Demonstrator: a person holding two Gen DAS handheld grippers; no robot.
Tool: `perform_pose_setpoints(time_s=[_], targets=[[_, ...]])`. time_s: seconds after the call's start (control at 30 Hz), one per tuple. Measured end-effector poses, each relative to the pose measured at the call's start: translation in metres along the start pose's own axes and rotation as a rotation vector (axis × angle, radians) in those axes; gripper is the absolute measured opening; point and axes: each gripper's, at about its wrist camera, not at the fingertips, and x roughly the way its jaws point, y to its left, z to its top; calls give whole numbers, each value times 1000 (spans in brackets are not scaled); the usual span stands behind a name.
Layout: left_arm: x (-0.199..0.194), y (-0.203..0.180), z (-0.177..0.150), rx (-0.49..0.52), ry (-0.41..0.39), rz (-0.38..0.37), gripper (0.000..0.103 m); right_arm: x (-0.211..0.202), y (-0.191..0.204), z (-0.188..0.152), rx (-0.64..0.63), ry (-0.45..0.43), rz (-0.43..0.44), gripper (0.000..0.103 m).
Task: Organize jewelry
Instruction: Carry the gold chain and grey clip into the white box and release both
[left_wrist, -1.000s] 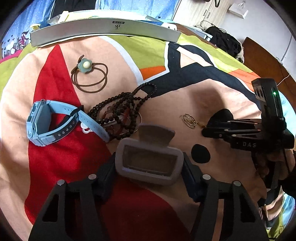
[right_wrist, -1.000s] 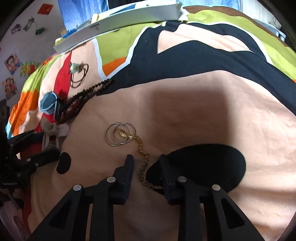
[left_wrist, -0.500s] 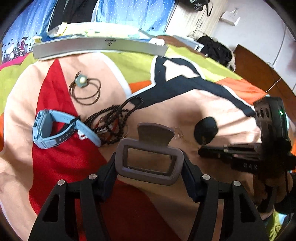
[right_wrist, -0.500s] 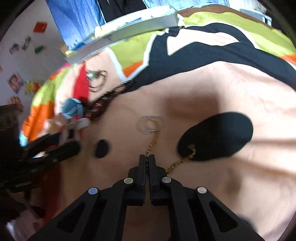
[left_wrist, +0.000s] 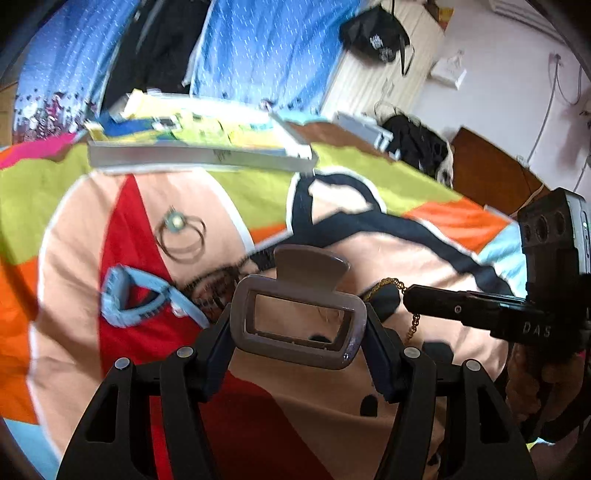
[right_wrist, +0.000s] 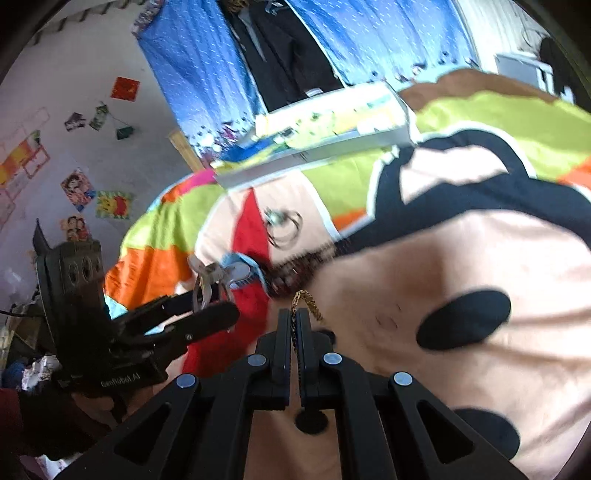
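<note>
My left gripper (left_wrist: 299, 332) is shut on a taupe hair claw clip (left_wrist: 310, 266), held up above the bedspread. From the right, my right gripper (left_wrist: 410, 297) comes in level, shut on a gold chain (left_wrist: 388, 284) that dangles off the cloth beside the clip. In the right wrist view the jaws of the right gripper (right_wrist: 294, 317) pinch the gold chain (right_wrist: 308, 301), which loops over their tips. The left gripper (right_wrist: 218, 306) with the clip (right_wrist: 207, 275) shows at the left. The chain's ring end is hidden.
On the colourful bedspread (left_wrist: 332, 206) lie a light blue watch (left_wrist: 125, 299), a dark bead necklace (left_wrist: 218, 284) and a brown hair tie with a flower (left_wrist: 181, 236). A long grey box (left_wrist: 199, 157) lies across the far edge. A person's hand (left_wrist: 532, 384) holds the right gripper.
The right gripper closed on the gold chain and lifted it off the bedspread. Both grippers rose and tilted up, so more of the room shows. The clip stayed in the left gripper.
</note>
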Motion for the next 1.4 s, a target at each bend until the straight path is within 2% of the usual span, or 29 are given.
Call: perform_pose_setpoints(time_s=[0.2,0.37,0.57,0.73,0.87,1.03,1.27,1.4], targets=[[-15,14,32,-31,-80,64,58,-6,17,49,-74,-42,45,3],[-16,30,75,1,-148,120,58,3,24,103,-149,-76,79,3],[15,63,130,-12,-192,155,58,36,24,181,-247,-128,70,4],[48,95,169,-39,-197,189,58,71,9,222,-259,-175,79,4],[83,116,185,-52,-147,240,58,111,-15,234,-213,-168,84,4],[120,137,184,-90,-56,288,58,151,-43,230,-160,-114,53,4],[140,150,175,-109,20,317,58,163,-70,216,-103,-74,24,5],[144,152,172,-140,60,320,58,163,-79,209,-93,-51,-20,7]])
